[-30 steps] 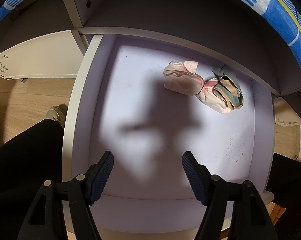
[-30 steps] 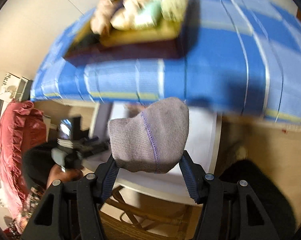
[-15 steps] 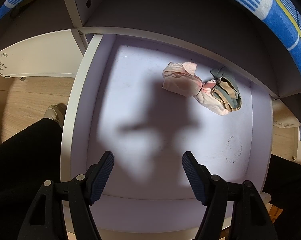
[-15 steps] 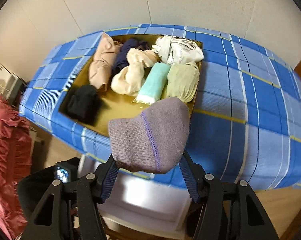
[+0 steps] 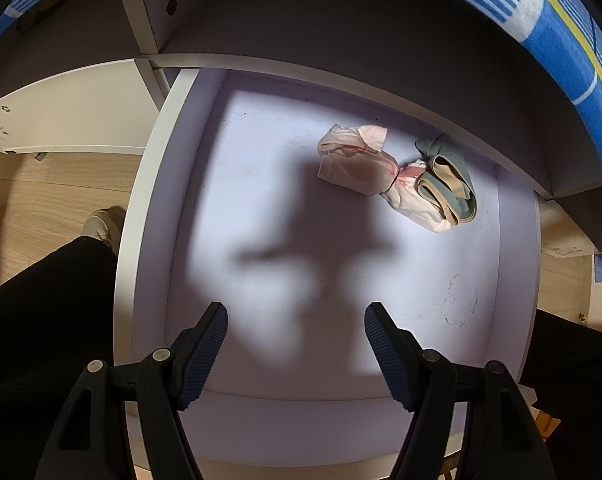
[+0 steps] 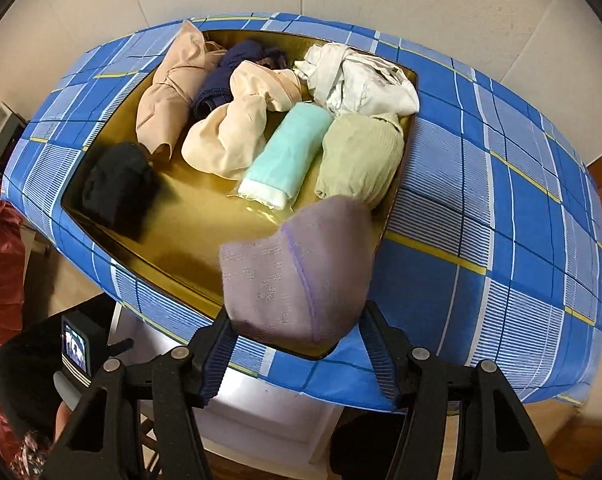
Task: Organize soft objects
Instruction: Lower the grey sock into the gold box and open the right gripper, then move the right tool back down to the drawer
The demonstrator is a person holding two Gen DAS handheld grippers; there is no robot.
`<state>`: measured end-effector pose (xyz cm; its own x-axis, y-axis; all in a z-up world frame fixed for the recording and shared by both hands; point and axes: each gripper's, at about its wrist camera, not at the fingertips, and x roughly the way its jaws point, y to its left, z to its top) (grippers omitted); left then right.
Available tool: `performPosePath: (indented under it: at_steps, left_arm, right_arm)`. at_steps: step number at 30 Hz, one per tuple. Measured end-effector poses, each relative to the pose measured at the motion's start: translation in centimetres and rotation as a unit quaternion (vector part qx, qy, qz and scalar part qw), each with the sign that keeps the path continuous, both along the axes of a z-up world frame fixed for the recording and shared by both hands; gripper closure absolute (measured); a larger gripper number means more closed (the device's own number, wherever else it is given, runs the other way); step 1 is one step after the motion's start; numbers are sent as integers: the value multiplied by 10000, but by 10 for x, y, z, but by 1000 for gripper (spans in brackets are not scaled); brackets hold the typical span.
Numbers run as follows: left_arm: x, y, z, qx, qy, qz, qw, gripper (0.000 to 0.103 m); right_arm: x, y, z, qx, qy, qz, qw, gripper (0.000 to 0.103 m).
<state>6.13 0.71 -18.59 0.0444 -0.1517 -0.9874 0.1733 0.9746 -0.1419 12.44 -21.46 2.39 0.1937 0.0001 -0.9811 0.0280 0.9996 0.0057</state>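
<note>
Purple sock point(image 6: 297, 276) sits gripped in the right gripper point(image 6: 297, 356), near the gold tray point(image 6: 189, 236) full of rolled clothes point(image 6: 281, 156). The left gripper point(image 5: 295, 352) is wide over a drawer point(image 5: 149, 184) holding pink cloth point(image 5: 353, 164).

A folded grey-purple knit sock with a violet seam point(image 6: 297, 280) hangs over the near edge of a gold square tray point(image 6: 189, 236) — pinched from both sides. In the tray lie rolled soft bundles: black point(image 6: 119, 188), beige point(image 6: 173, 92), navy point(image 6: 225, 76), cream point(image 6: 237, 132), mint point(image 6: 287, 152), olive-green point(image 6: 361, 156) and white point(image 6: 357, 80). In the white open drawer point(image 5: 149, 184), far right, a pink bundle point(image 5: 353, 164) touches a grey-green and tan one point(image 5: 449, 188).
</note>
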Motion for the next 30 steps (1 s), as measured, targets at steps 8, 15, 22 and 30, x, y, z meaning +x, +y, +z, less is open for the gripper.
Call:
performPosePath:
  at_steps: [8, 15, 22, 30]
  left_arm:
    - [-1, -2, -3, 50, 10, -63, 10000, 31]
    - [-1, -4, -5, 119, 23, -107, 9999, 31]
    - [-1, -5, -6, 164, 26, -123, 9998, 31]
    - [-1, -4, -6, 144, -2, -80, 9999, 31]
  right_arm:
    - [-6, -7, 3, 170, -190, -163, 9995, 39]
    - [-25, -15, 3, 335, -366, -314, 9983, 39]
    - [-42, -17, 8, 294, -558, -326, 9975, 39]
    - [-76, -13, -1, 585, -610, -447, 9954, 37]
